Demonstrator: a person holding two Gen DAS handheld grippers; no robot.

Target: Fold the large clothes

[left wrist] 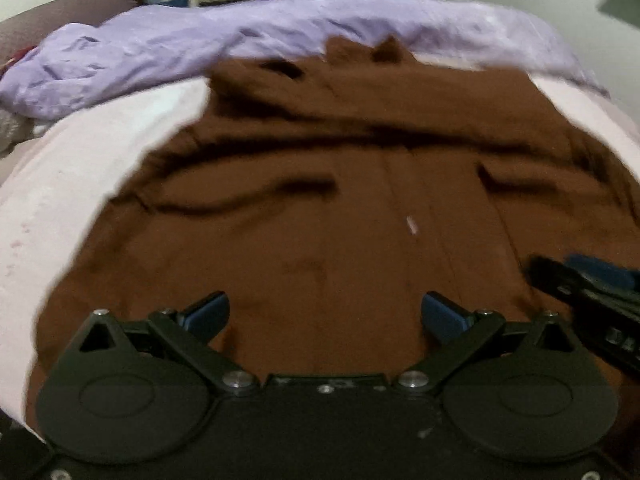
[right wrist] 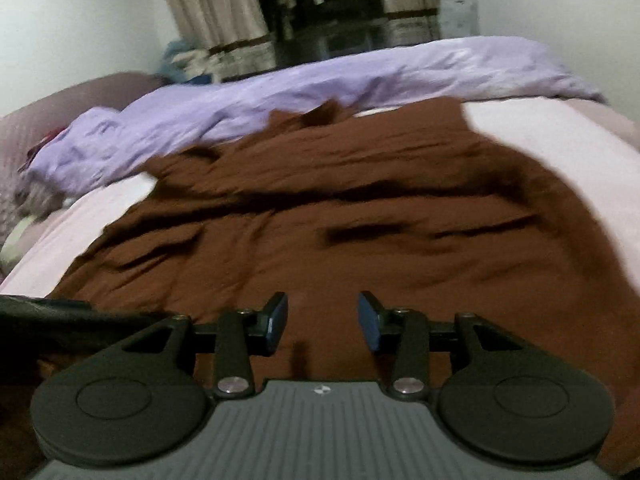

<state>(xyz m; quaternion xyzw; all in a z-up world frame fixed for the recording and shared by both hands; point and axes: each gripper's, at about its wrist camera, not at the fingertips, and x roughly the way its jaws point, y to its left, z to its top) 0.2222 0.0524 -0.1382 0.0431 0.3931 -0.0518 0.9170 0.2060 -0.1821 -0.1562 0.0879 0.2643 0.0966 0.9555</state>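
Observation:
A large brown garment (left wrist: 320, 200) lies spread over the bed, wrinkled, with its collar end at the far side; it also fills the right wrist view (right wrist: 340, 220). My left gripper (left wrist: 325, 316) is open wide and empty, just above the garment's near edge. My right gripper (right wrist: 323, 316) is open and empty, also over the near edge. The right gripper's fingers (left wrist: 592, 280) show at the right edge of the left wrist view, close beside the left gripper.
The garment lies on a pale pink bed sheet (left wrist: 80, 200), which also shows in the right wrist view (right wrist: 560, 152). A crumpled lilac blanket (left wrist: 240, 40) runs along the far side of the bed (right wrist: 320, 88). Curtains and dark furniture (right wrist: 320, 12) stand behind.

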